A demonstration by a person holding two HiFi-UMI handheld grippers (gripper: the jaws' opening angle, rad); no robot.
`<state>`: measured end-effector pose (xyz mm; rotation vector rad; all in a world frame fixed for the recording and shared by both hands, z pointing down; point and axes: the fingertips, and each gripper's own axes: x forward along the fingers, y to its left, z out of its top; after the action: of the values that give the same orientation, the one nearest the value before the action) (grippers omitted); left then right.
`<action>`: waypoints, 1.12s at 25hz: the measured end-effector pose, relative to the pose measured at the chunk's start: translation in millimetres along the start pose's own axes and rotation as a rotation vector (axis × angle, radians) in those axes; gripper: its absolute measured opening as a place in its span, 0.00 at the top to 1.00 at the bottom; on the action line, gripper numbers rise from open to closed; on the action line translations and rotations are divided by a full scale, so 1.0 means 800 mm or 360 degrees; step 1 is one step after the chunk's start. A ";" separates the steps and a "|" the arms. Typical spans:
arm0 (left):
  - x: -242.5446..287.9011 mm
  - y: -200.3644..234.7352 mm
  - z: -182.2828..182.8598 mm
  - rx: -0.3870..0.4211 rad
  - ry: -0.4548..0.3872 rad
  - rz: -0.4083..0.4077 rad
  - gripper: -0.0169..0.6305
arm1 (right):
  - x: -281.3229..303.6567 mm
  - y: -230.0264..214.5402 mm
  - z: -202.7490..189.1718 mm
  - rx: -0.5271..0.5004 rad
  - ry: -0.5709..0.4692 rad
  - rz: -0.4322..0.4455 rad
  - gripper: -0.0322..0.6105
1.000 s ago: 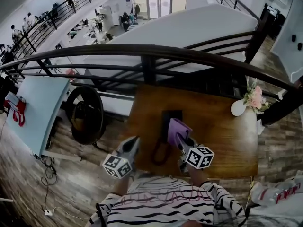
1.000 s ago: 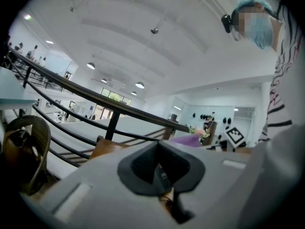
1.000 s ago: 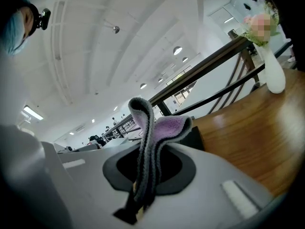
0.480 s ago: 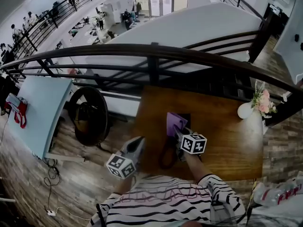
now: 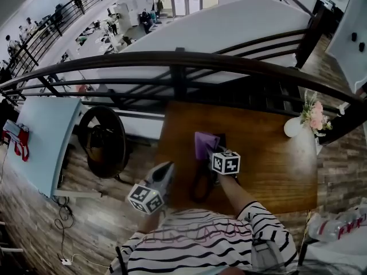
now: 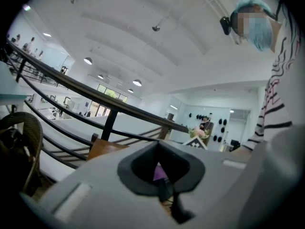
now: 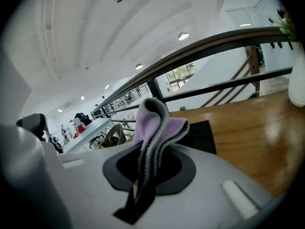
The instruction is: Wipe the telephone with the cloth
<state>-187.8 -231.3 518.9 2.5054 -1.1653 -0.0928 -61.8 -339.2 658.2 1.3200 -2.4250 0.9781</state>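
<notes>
A black telephone [image 5: 220,140] lies on the wooden table [image 5: 269,165], mostly covered by a purple-and-grey cloth [image 5: 205,143]. My right gripper [image 5: 214,152] is shut on that cloth and holds it over the telephone. In the right gripper view the cloth [image 7: 155,123] rises folded from between the jaws of the right gripper [image 7: 143,175], with the telephone [image 7: 202,135] just behind it. My left gripper [image 5: 166,168] hovers by the table's front left corner, apart from the telephone. In its own view the left gripper [image 6: 165,191] has its jaws together with nothing in them.
A white vase [image 5: 291,129] with pink flowers stands at the table's far right corner, also visible as the vase [image 7: 298,82]. A dark railing [image 5: 183,62] runs right behind the table. A round wicker chair [image 5: 103,139] stands on the floor to the left.
My right gripper has carried the cloth forward over the telephone, away from the person. The left gripper has stayed about where it was.
</notes>
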 end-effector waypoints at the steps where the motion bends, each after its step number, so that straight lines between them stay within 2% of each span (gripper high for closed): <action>1: 0.001 -0.002 -0.001 0.0002 0.0004 -0.0006 0.97 | -0.003 -0.007 0.001 -0.0004 -0.0002 -0.0024 0.90; 18: 0.014 -0.026 -0.016 -0.0016 0.0029 -0.0035 0.97 | -0.089 -0.158 0.002 0.0073 -0.0039 -0.0444 0.89; 22: 0.019 -0.030 -0.020 -0.0024 0.0028 -0.0033 0.97 | -0.102 -0.149 0.005 0.0093 -0.0094 -0.0381 0.90; 28: 0.025 -0.032 -0.021 -0.0033 0.0029 -0.0044 0.97 | -0.117 -0.076 0.015 0.0086 -0.0230 -0.0133 0.90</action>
<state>-152.6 -226.5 527.6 2.4991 -1.1174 -0.0885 42.3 -307.3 632.5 1.5478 -2.4395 0.9642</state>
